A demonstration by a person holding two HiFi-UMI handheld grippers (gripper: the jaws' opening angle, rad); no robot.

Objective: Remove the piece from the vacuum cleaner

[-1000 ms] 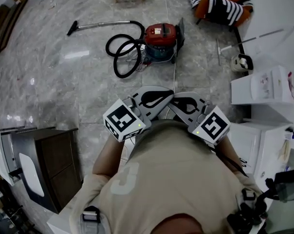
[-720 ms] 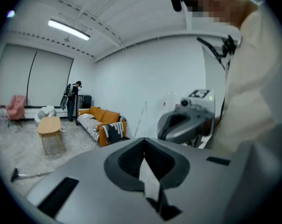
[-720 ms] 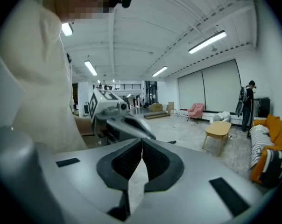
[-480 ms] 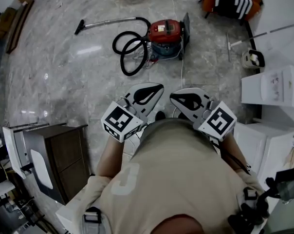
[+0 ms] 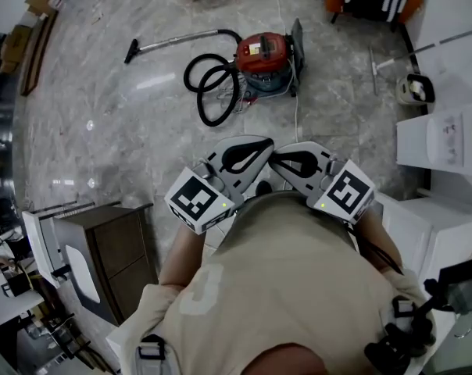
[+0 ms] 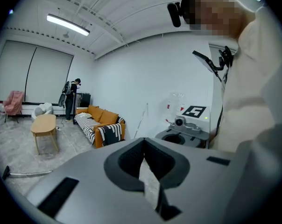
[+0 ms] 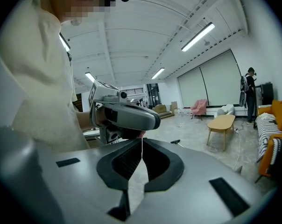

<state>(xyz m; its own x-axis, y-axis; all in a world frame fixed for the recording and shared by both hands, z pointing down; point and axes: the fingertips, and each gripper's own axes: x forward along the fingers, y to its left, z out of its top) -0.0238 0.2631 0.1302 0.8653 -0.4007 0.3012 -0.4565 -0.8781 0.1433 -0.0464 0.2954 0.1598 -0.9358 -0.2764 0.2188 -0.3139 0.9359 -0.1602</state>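
Well ahead on the marble floor (image 5: 119, 131): noting the red vacuum cleaner (image 5: 261, 55) standing upright, its black hose (image 5: 209, 92) looping beside it and its metal wand (image 5: 181, 37) lying flat toward the left, ending in a dark floor nozzle (image 5: 132, 51). Finding every part seemingly attached. Not being able to tell which piece is meant, though judging the wand or the nozzle likeliest.

Recording the left gripper (image 5: 259, 145) and the right gripper (image 5: 281, 157) being held close against the chest, tips near one another and well apart from the machine. Confirming in the left gripper view jaws pressing together at the tips with nothing between them. Confirming the same in the right gripper view.

Judging this as a carrying posture: keeping empty tools closed and tucked in, probably suiting a walk up to the machine without snagging anything.

Rating the removal as not yet begun. Anticipating a need for getting near, opening the jaws, then bracing the body with one tool while pulling with the other.
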